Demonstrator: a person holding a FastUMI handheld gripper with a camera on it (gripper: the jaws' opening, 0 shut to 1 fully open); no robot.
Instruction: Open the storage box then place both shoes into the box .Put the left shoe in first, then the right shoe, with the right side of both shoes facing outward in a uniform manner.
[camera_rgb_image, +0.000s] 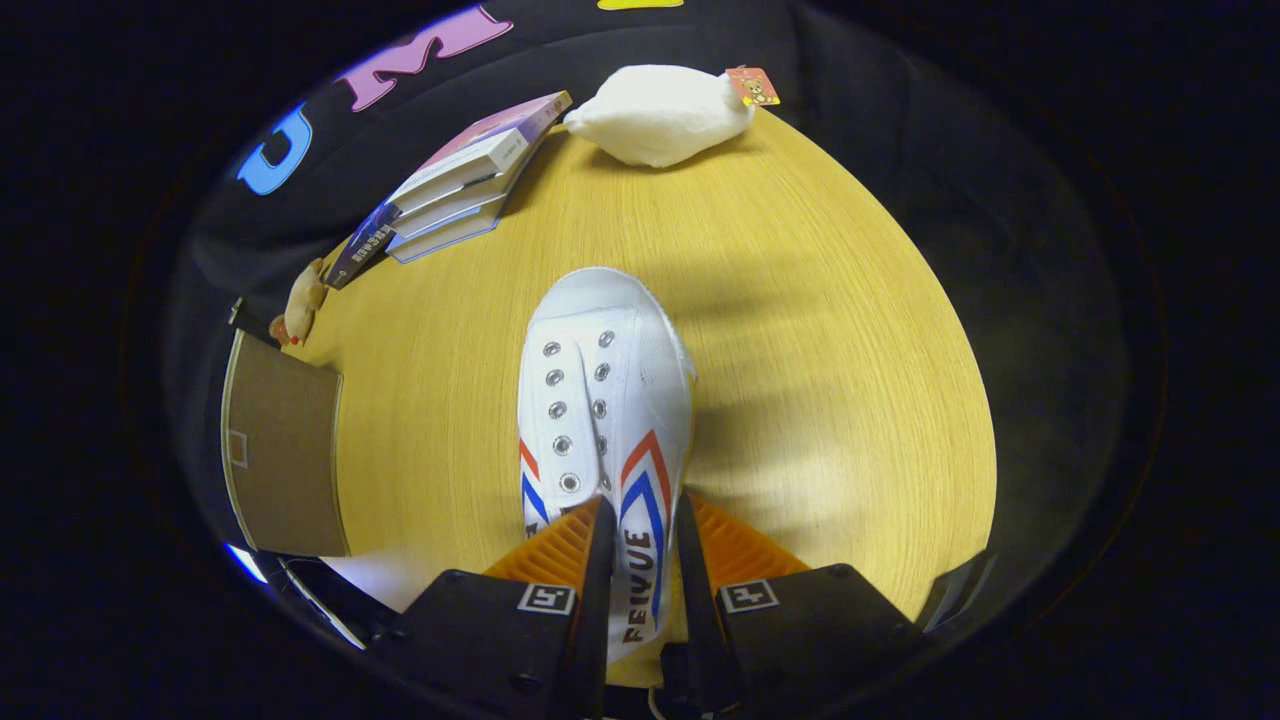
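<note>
White canvas with red and blue chevron stripes marks the shoe (607, 400), whose heel-side wall is pinched between the two fingers (601, 560) of the gripper (645, 545); both fingers press on that wall, one on either face, so the fingers are clenched on the shoe. The shoe's toe points straight ahead of the fingers, and its row of metal eyelets, unlaced, runs along the top just beyond the fingertips. Under it lies the pale wooden surface (830, 330), and whether the sole rests on it or hangs just above I cannot tell.

To the left of the fingers, at the edge of the surface, stands a brown cardboard panel of the storage box (283, 455); how far it is opened cannot be made out. Beyond it sits a small brown plush toy (300, 310). Farther ahead and left, a slanting stack of books (455, 185) lies on the surface. Far beyond the toe, a white plush toy (660, 112) with a small tag rests at the far edge.
</note>
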